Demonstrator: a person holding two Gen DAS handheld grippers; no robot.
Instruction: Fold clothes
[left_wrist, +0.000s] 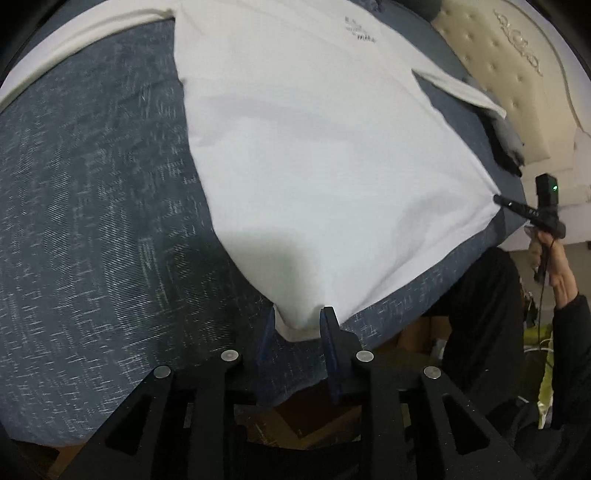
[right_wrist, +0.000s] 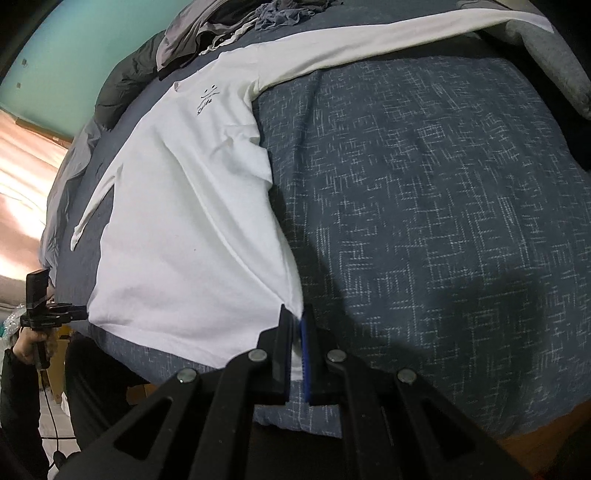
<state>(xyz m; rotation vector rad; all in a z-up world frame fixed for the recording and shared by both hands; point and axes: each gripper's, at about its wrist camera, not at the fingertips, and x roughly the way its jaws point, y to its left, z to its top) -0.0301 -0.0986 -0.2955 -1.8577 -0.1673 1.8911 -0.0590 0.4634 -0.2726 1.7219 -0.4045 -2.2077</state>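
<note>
A white long-sleeved shirt lies spread flat, front up, on the blue patterned bed cover. My left gripper is at the shirt's near hem corner. Its jaws stand apart with the corner lying loose between them, and the pads do not press it. In the right wrist view my right gripper is shut on the other hem corner of the shirt, with white cloth pinched between the pads. Each gripper shows in the other's view: the right gripper at the far corner, the left gripper at the left edge.
A cream tufted headboard stands beyond the shirt. A pile of dark and grey clothes lies past the collar, and a grey garment by the long sleeve. The person in dark clothing stands at the bed's edge.
</note>
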